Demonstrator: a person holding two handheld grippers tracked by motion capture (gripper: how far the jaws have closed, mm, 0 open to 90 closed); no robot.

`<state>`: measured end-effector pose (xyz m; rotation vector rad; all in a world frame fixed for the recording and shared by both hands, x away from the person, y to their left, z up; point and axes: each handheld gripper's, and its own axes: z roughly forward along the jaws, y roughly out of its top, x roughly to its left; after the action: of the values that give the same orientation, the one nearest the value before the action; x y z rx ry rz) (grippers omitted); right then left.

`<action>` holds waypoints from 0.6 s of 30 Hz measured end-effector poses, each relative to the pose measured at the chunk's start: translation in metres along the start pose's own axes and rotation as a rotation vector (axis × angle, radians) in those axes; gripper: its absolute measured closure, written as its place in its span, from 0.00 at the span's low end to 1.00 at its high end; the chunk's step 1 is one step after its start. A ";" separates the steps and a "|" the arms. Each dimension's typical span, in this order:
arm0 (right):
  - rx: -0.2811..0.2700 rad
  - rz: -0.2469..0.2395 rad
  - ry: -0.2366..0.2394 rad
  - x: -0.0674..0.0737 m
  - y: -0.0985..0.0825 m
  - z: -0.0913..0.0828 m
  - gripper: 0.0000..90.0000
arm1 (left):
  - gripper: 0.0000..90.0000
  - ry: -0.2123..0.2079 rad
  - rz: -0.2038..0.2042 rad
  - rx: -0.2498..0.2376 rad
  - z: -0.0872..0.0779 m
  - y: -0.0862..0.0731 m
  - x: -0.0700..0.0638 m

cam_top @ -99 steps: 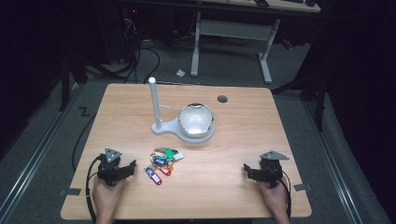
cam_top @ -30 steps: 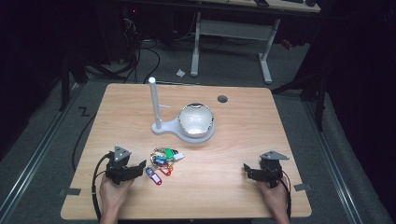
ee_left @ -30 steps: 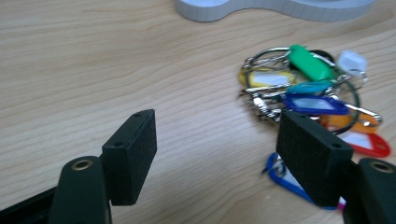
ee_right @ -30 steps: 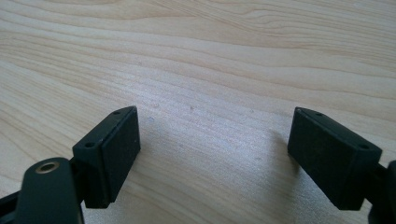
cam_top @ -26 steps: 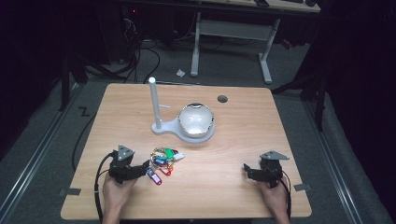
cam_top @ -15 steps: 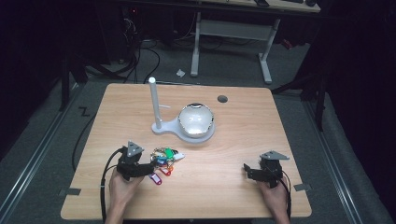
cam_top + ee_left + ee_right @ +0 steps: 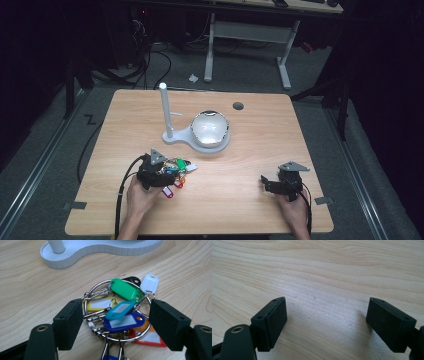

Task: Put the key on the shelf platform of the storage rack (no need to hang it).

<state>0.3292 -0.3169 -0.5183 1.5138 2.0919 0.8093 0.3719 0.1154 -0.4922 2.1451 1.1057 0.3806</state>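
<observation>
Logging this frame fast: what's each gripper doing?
Left gripper: open, jaws either side of the metal ring of coloured plastic key tags.
Right gripper: open, holding nothing.

Light wooden table (image 7: 310, 135) on grey carpeted floor (image 7: 50, 135), white-legged desk (image 7: 250, 30) far, black cables (image 7: 150, 55) far left, dim surroundings.
</observation>
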 end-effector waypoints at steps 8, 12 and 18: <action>0.000 0.001 0.000 0.000 0.000 0.000 0.19 | 0.31 0.009 -0.013 0.024 0.017 0.003 -0.002; 0.000 0.000 0.000 0.000 0.000 0.000 0.19 | 0.31 0.014 -0.007 0.036 0.023 0.003 -0.005; 0.000 0.000 0.000 0.000 0.000 0.000 0.19 | 0.33 0.023 0.011 0.065 0.032 0.003 -0.008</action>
<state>0.3292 -0.3169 -0.5183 1.5140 2.0916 0.8091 0.3857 0.0935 -0.5133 2.2097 1.1343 0.3802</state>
